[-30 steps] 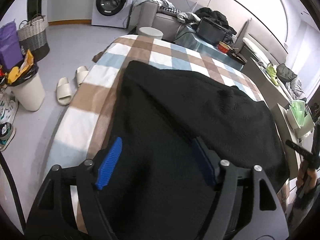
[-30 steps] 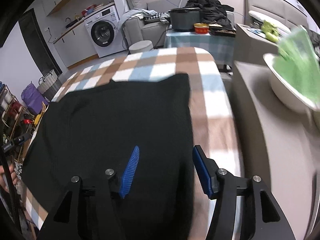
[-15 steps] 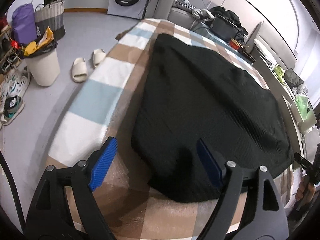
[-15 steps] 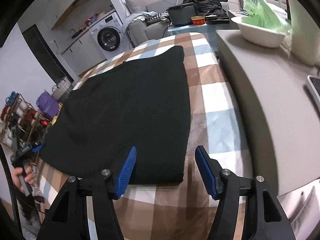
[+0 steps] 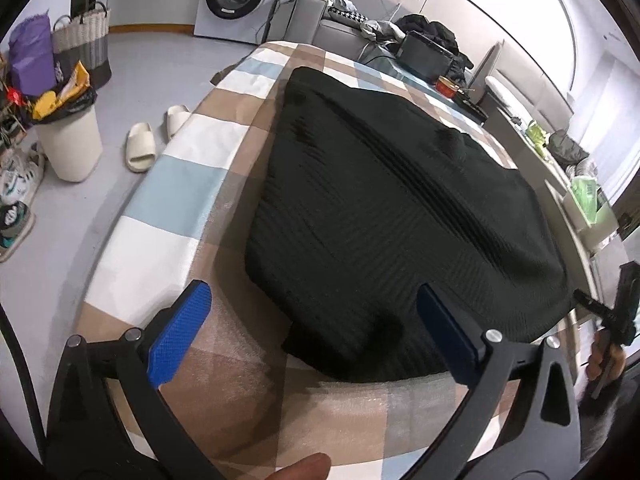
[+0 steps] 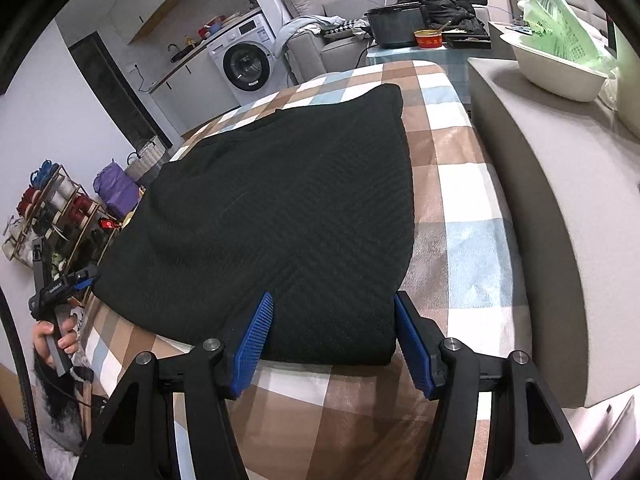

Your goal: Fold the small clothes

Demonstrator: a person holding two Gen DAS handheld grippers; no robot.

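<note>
Black garment (image 5: 392, 216) lies flat on checked cloth (image 5: 176, 184), near edge toward both grippers, likely staged for next fold. Left gripper (image 5: 316, 336) jaws just widened, now fully apart, straddling near left corner, nothing clamped. Right gripper (image 6: 332, 344) jaws partly apart, flanking near right corner, pads not pressing. Versus a second ago: both grippers pulled back from over garment to its near edge.

Two handheld grippers, left gripper (image 5: 312, 332) and right gripper (image 6: 334, 344), each with a black angular frame, silver screw heads and textured bright blue fingers (image 6: 254, 346). A black cable trails alongside.
</note>
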